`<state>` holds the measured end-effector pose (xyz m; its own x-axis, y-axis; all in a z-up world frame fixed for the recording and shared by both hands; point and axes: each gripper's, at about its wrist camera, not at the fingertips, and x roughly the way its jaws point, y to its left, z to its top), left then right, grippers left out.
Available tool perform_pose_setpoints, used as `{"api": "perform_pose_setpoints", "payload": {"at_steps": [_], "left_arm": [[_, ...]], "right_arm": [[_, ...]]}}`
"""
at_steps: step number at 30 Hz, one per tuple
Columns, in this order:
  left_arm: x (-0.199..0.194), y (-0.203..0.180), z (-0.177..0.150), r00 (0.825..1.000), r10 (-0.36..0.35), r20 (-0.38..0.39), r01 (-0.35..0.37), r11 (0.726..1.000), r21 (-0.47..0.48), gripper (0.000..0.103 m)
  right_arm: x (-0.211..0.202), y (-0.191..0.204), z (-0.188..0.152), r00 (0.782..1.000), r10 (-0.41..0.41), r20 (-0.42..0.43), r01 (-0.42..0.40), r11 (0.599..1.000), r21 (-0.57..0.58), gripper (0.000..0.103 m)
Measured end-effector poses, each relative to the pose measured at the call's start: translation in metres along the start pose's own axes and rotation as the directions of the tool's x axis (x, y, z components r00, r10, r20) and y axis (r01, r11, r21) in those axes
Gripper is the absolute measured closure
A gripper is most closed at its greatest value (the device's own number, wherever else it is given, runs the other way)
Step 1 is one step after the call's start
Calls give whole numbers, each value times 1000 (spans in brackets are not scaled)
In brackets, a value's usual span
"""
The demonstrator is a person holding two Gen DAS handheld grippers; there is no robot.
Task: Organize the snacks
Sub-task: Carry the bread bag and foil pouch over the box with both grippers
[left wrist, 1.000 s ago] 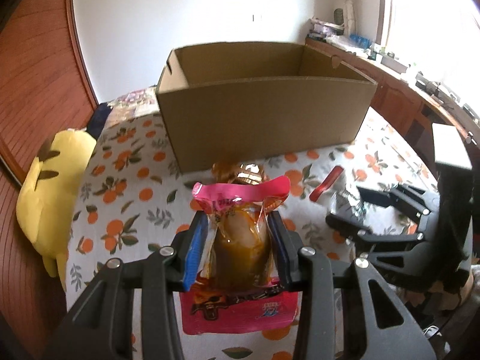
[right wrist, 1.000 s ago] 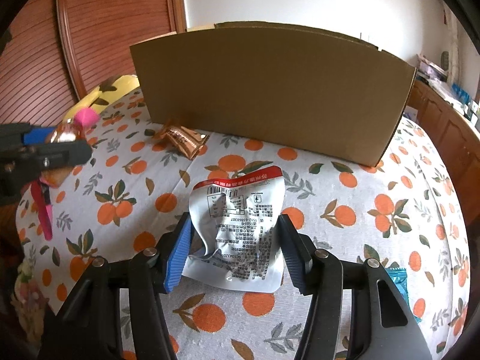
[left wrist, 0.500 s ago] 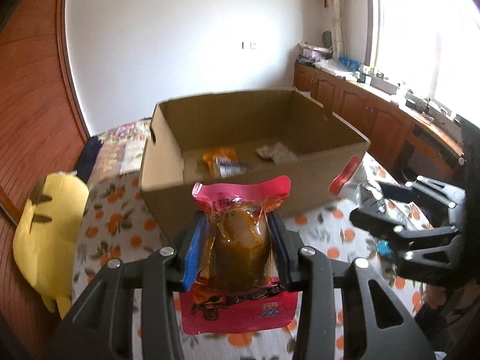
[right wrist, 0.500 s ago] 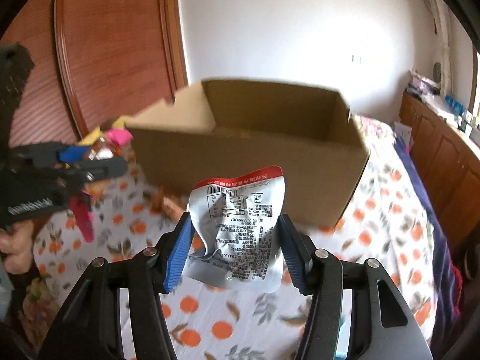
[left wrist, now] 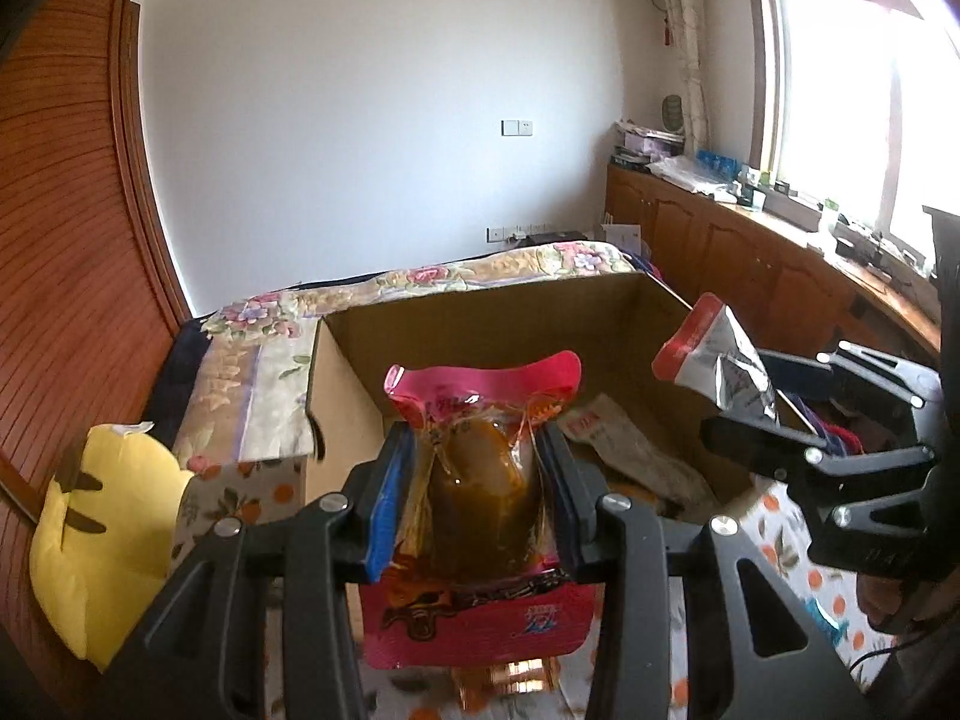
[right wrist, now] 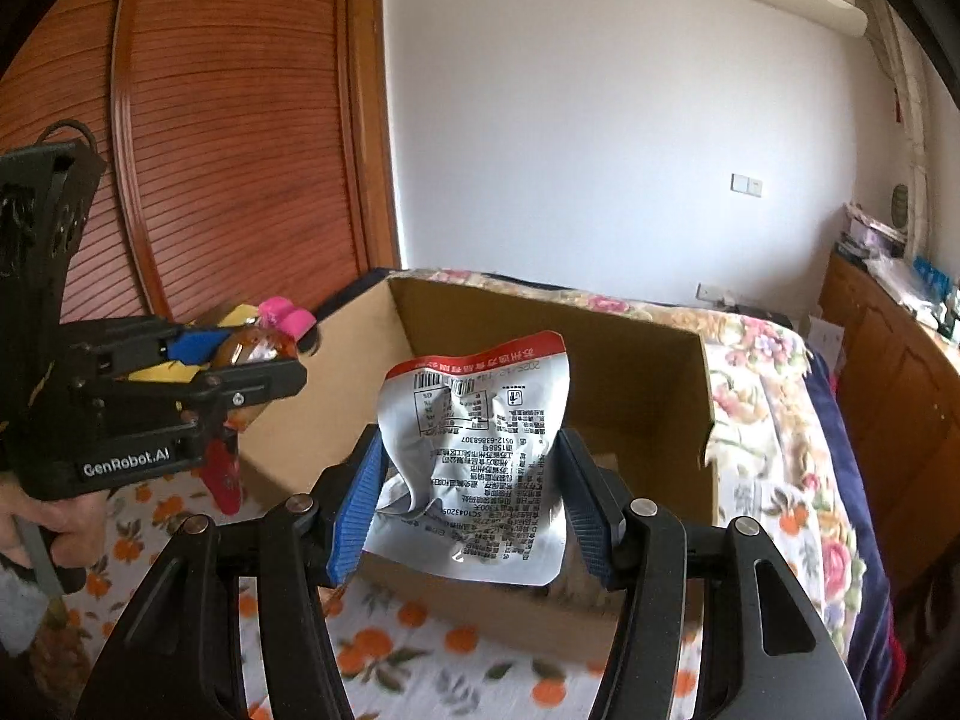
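Observation:
My left gripper [left wrist: 477,492] is shut on a pink pouch [left wrist: 480,480] with a brown snack inside, held above the near edge of the open cardboard box [left wrist: 480,315]. My right gripper [right wrist: 474,504] is shut on a crumpled silver packet with a red top [right wrist: 480,438], also raised over the box [right wrist: 690,396]. From the left wrist view the silver packet [left wrist: 720,366] and right gripper [left wrist: 774,414] hang at the box's right side. The left gripper [right wrist: 252,372] with its pink pouch [right wrist: 282,318] appears at the left in the right wrist view. A white packet [left wrist: 624,450] lies inside the box.
The box stands on a bed with an orange-print sheet [right wrist: 420,648]. A yellow plush toy [left wrist: 102,534] lies at the left. A floral blanket [left wrist: 252,360] sits behind the box. Wooden cabinets [left wrist: 750,258] run along the right wall; a wooden wardrobe [right wrist: 210,120] stands left.
Both grippers have risen and moved toward the box with their packets; the box's inside has come into view, and the packets now hang over its rim instead of low over the sheet.

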<state>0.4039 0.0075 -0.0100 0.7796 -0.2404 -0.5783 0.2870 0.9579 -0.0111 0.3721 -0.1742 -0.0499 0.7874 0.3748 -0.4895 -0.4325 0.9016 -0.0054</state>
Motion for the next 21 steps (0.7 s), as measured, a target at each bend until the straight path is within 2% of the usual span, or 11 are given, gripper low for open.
{"api": "perform_pose_setpoints", "payload": {"at_steps": [11, 21], "left_arm": [[51, -3, 8, 999, -28, -46, 28, 999, -16, 62], [65, -20, -7, 992, -33, -125, 32, 999, -8, 57]], "right_arm": [[45, -27, -7, 998, 2, -65, 0, 1000, 28, 45], [52, -25, -10, 995, -4, -101, 6, 1000, 27, 43]]}}
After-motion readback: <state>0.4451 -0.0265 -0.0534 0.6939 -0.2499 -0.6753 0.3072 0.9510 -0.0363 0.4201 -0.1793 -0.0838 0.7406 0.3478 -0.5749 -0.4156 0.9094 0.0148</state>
